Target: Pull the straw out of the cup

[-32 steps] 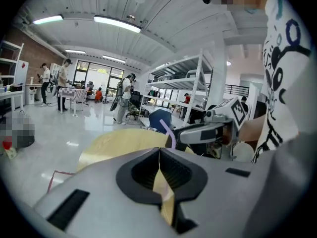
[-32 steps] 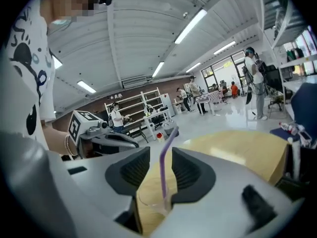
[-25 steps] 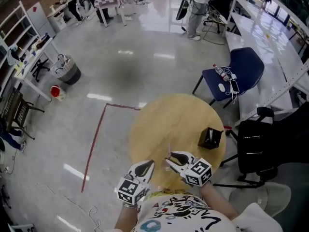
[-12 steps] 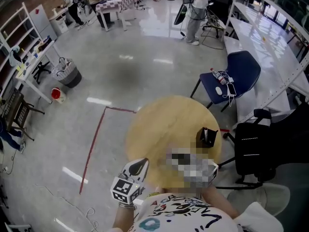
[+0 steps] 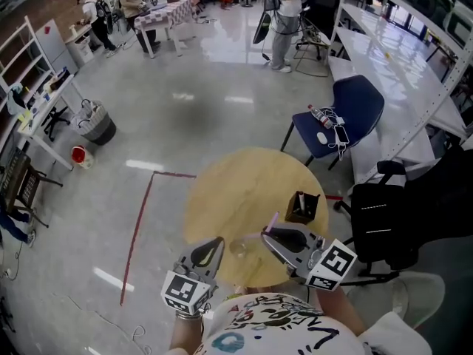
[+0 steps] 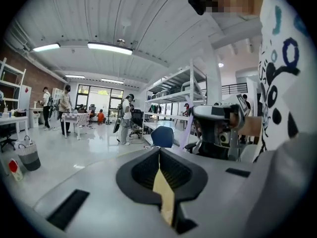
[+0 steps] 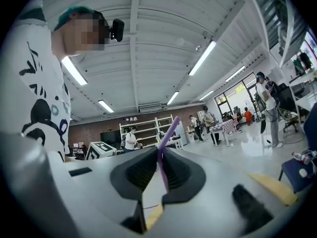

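Note:
In the head view a thin purple straw (image 5: 270,222) sticks up from the tips of my right gripper (image 5: 266,235), which is shut on it over the near part of the round wooden table (image 5: 244,187). The right gripper view shows the same straw (image 7: 167,135) pinched between the dark jaws of the right gripper (image 7: 159,155) and slanting up to the right. A clear cup (image 5: 239,248) stands just left of that gripper, faint and hard to make out. My left gripper (image 5: 214,245) is at the table's near left edge, shut and empty; its jaws meet in the left gripper view (image 6: 159,152).
A small black open box (image 5: 301,207) stands on the table's right side. A blue chair (image 5: 346,117) with small items and a black chair (image 5: 384,220) stand to the right. Red tape (image 5: 140,220) marks the floor at left. People stand at the far end of the room.
My right gripper has moved right and away from the cup with the straw in it. The left gripper has stayed near the table's near edge.

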Demonstrator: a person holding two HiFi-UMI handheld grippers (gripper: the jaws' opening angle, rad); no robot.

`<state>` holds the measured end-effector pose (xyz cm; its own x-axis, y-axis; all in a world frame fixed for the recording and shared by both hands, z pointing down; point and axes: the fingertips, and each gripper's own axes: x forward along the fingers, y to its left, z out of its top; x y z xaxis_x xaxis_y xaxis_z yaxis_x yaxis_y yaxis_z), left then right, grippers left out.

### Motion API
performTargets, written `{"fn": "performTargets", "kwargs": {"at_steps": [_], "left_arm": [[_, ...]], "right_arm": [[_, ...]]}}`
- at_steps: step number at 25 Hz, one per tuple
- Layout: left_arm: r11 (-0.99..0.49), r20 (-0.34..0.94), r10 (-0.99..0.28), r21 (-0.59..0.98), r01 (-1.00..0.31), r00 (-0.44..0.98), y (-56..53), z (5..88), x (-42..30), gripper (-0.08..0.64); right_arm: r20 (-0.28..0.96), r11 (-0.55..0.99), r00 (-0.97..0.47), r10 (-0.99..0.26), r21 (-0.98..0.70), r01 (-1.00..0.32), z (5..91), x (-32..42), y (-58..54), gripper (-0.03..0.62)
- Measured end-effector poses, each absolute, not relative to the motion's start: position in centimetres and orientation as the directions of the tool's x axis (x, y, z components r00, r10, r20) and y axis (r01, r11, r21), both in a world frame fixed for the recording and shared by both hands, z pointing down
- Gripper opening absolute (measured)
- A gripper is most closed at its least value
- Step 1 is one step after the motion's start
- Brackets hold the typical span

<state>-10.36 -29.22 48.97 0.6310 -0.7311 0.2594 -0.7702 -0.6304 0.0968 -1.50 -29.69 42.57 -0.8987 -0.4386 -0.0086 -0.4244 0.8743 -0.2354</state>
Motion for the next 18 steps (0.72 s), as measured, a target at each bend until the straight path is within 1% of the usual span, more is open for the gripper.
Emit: {"fn": "performTargets", "kwargs": {"at_steps": [5,10,18], "left_arm": [[-0.664,0.250,-0.711,0.072,-0.744,0.658,-28.9,48.2,-8.9,0.015],[-0.680,0.259,-0.689,0.092,-0.727,0.677,-28.4,48.9,-8.0,0.015],[-0.701,0.266,-0.661,0.114,-0.704,0.701,-28.0,49.4,-6.3,0.015]], "right_arm": [[-0.018,0.850,-0.867,-0.498,-0.211,-0.483,41.9,1.6,-29.1,0.050],[0.016,0.802,-0.828,-0.561,-0.238,-0.548,43.8,4.2,-28.8,0.050],[0.057,0.769,-0.800,-0.597,-0.242,-0.592,45.5,6.3,-27.7,0.050]]}}
